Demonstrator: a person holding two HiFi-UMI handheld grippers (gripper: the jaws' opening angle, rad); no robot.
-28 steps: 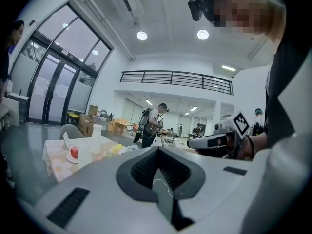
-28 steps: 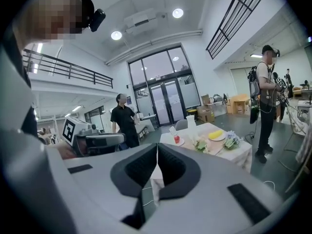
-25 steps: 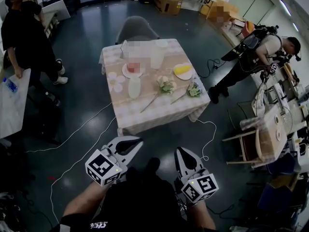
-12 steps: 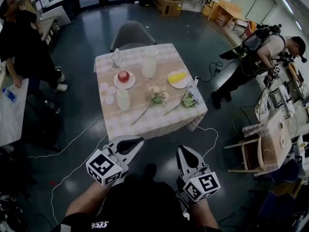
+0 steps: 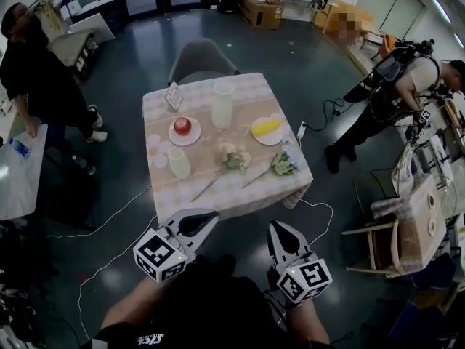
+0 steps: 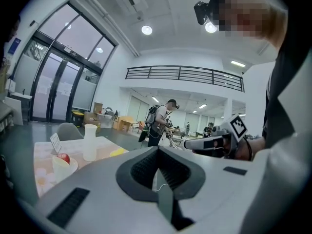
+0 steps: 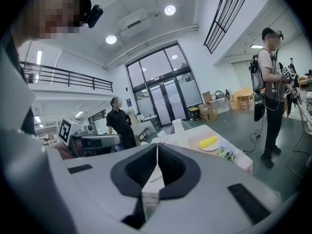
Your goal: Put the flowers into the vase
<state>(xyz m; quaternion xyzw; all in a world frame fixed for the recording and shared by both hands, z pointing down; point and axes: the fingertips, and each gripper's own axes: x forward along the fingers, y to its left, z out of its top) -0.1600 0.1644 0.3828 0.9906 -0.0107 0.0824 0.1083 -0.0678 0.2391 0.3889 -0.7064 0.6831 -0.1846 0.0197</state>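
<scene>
Lying on the table's near side were the flowers, stems pointing near-left, the vase upright just left of them. Left gripper and right gripper hung well short of the table, jaws closed, empty.

Right gripper, jaws together (nothing between), table beyond
</scene>
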